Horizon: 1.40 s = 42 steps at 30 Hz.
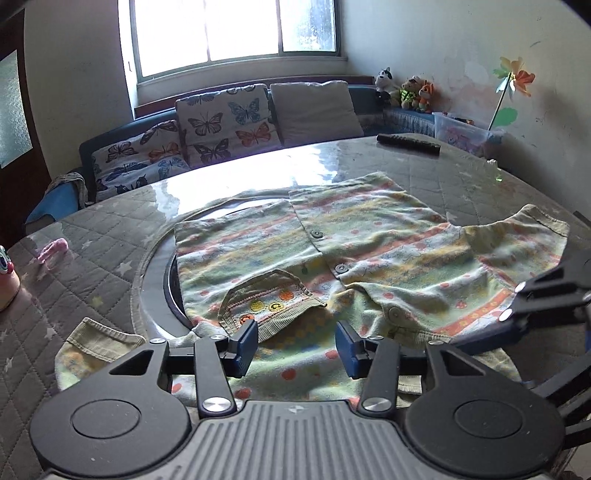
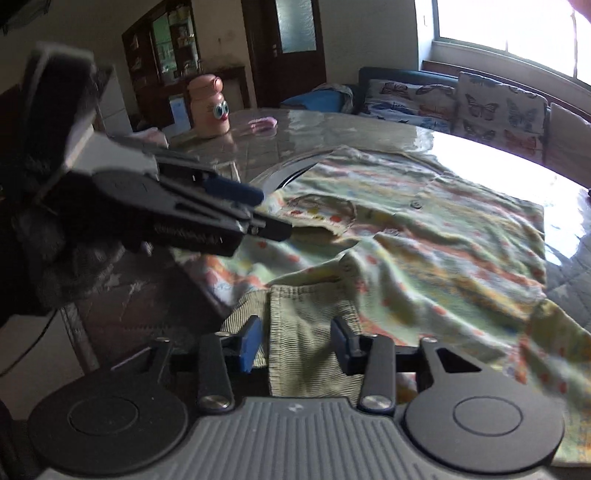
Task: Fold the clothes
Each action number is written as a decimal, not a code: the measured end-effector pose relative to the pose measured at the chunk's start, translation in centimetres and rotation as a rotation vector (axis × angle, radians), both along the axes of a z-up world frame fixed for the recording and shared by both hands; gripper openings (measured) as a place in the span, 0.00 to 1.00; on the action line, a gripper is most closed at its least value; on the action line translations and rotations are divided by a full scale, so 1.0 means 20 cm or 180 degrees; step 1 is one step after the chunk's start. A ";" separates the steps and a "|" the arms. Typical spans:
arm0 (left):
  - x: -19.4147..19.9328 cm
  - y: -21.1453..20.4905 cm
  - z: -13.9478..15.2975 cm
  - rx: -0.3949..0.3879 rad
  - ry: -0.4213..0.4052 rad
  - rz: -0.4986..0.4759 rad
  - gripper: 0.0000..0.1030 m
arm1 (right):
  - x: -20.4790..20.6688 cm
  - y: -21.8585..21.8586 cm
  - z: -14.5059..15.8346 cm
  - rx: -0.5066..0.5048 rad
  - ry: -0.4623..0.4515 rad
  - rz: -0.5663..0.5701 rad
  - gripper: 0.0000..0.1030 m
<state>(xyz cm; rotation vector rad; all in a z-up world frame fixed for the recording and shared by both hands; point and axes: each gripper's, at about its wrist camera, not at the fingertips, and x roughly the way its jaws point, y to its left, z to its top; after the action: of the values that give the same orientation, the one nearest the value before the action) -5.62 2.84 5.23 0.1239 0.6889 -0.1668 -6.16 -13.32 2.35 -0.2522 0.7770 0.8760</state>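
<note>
With both the left gripper [image 1: 296, 341] and right gripper [image 2: 296, 341] held open and empty over the shirt [image 1: 369, 236], only one layer of the ribbed collar [image 2: 314, 332] may be pinched, so the spread fabric is dragged askew on the glossy tabletop [image 1: 221, 177].

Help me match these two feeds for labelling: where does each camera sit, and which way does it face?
Left wrist: on the left tool, jaws open, facing across the shirt towards window and sofa; the right tool enters at right.
Right wrist: on the right tool, jaws open around a sleeve cuff, facing a cabinet; the left tool shows.
Shared: shirt, sofa, table.
</note>
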 end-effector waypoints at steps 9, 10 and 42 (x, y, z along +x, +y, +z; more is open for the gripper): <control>-0.15 -0.05 0.07 -0.0155 -0.0076 -0.0386 0.47 | 0.06 -0.17 0.07 0.0320 0.0110 -0.0443 0.02; -0.14 -0.07 0.06 -0.0134 -0.0046 -0.0433 0.47 | 0.07 -0.20 0.09 0.0370 0.0126 -0.0510 0.02; -0.20 -0.03 0.02 -0.0197 0.0131 -0.0832 0.13 | 0.22 0.03 0.02 0.0275 0.0077 -0.0245 0.10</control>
<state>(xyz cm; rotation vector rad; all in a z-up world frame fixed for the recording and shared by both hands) -9.65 2.22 5.54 0.1515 0.7063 -0.4420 -1.72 -12.79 2.73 -0.1347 0.7646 0.8391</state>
